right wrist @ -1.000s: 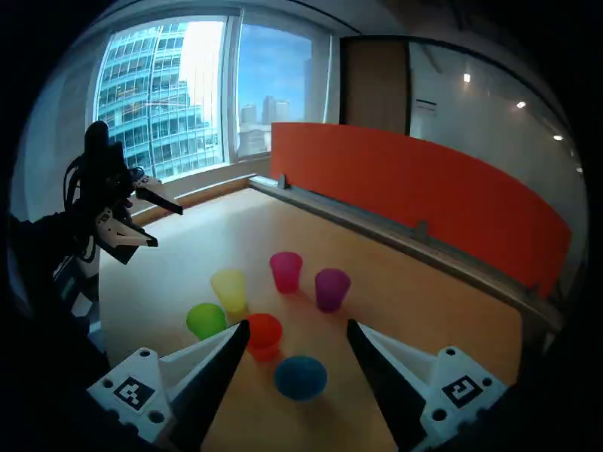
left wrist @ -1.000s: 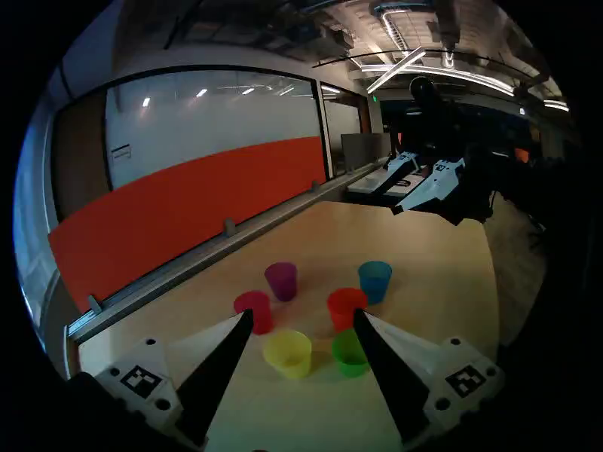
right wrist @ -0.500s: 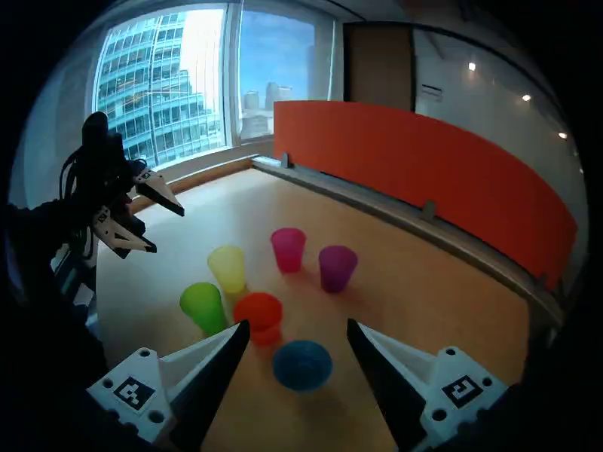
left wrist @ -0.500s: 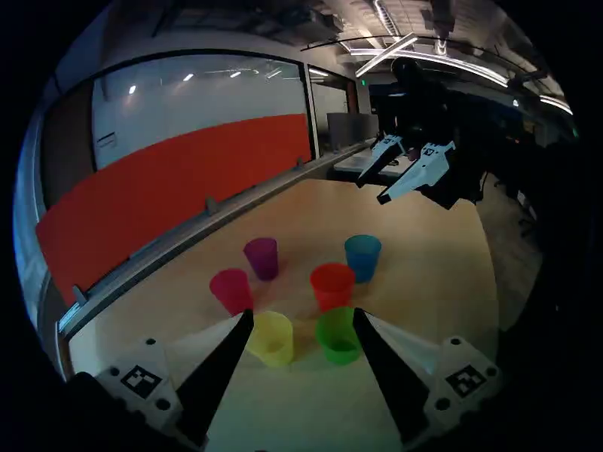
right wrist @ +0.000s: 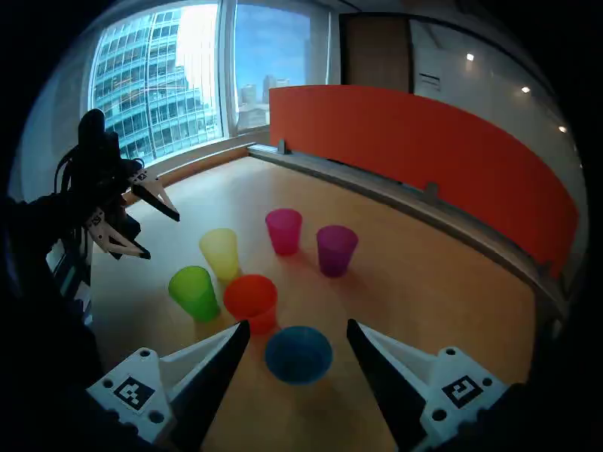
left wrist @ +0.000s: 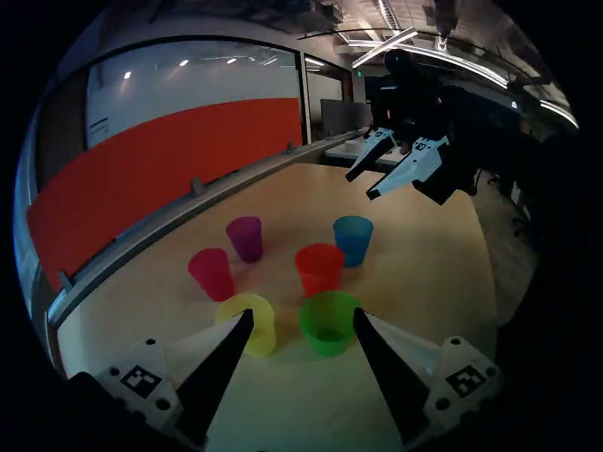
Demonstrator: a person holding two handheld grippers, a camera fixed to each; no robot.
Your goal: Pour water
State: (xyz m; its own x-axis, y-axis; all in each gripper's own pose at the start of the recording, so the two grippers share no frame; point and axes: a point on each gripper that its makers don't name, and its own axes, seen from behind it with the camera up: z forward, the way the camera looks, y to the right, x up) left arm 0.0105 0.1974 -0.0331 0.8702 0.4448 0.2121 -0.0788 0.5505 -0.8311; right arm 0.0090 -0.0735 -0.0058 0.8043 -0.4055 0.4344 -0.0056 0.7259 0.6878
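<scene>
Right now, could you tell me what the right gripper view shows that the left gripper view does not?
The right gripper view takes in the windows with towers outside, and the left gripper from afar, open, beside the green cup. The left gripper view instead takes in ceiling light strips, and the right gripper from afar, open, beyond the blue cup. Shared: the table, the orange panel, and six upright cups: those two plus the red cup, yellow cup, pink cup and purple cup.

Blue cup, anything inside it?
Right gripper view looks into the blue cup: blue inner wall and bottom, no object. Clear water cannot be told; the near rim hides some wall.
</scene>
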